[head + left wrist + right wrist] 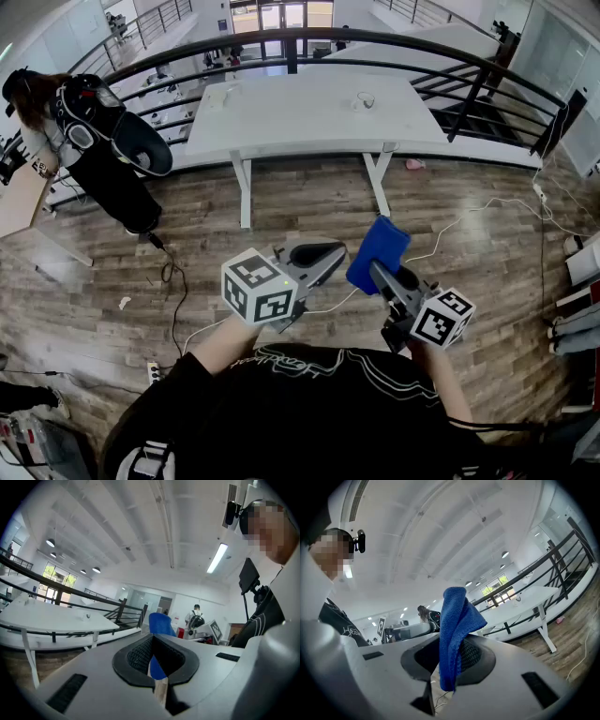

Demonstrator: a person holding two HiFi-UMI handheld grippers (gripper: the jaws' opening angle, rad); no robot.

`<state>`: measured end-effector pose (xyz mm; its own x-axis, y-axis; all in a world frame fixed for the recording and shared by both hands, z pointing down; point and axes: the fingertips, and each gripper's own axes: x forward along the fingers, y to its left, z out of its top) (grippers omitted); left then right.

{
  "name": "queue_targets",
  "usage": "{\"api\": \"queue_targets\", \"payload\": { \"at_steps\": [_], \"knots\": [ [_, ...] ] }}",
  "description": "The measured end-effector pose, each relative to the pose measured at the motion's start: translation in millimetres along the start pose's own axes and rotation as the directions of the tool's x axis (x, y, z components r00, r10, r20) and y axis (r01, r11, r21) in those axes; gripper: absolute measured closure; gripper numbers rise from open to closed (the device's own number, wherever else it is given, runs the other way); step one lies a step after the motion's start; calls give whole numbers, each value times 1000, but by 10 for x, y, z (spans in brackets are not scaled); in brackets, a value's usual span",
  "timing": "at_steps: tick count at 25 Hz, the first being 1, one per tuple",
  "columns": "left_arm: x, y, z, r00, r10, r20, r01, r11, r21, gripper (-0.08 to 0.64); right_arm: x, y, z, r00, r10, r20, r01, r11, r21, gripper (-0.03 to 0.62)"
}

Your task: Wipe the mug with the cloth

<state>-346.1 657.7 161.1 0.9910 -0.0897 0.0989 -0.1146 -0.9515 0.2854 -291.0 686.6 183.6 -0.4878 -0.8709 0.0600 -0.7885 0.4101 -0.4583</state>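
Head view: mug [366, 99] on white table [300, 114], black railing [356, 34] behind it

A white table [309, 117] stands at the upper centre, near a dark curved railing [394, 39]. At the upper left, a person [94, 141] stands on the wooden floor [281, 225].

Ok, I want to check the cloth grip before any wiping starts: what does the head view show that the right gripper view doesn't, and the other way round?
Head view only: the right gripper's marker cube and the person's forearms, with wooden floor stretching away to the white table.
Right gripper view only: the jaws closed on a fold of the blue cloth, its lower end hanging below the pads, and the ceiling lights.
Both: the cloth, the table and the dark railing.
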Motion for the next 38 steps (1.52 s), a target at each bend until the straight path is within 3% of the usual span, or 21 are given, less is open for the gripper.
{"api": "queue_targets", "payload": {
  "at_steps": [13,23,30,38],
  "knots": [
    [1,138,58,1000,-22,14,22,1000,-8,552,49,-71,36,999,-26,23,25,999,41,528],
    [272,559,35,1000,5,-29,-5,1000,-2,552,268,-611,90,999,-32,39,27,994,111,528],
    [808,1533,3,996,68,-64,-69,997,-28,552,947,-1583,263,999,14,52,-23,984,179,528],
    [1889,3534,65,983,142,-119,-157,979,-131,552,2297,-3405,730,1000,20,11,-22,965,262,528]
  ]
}}
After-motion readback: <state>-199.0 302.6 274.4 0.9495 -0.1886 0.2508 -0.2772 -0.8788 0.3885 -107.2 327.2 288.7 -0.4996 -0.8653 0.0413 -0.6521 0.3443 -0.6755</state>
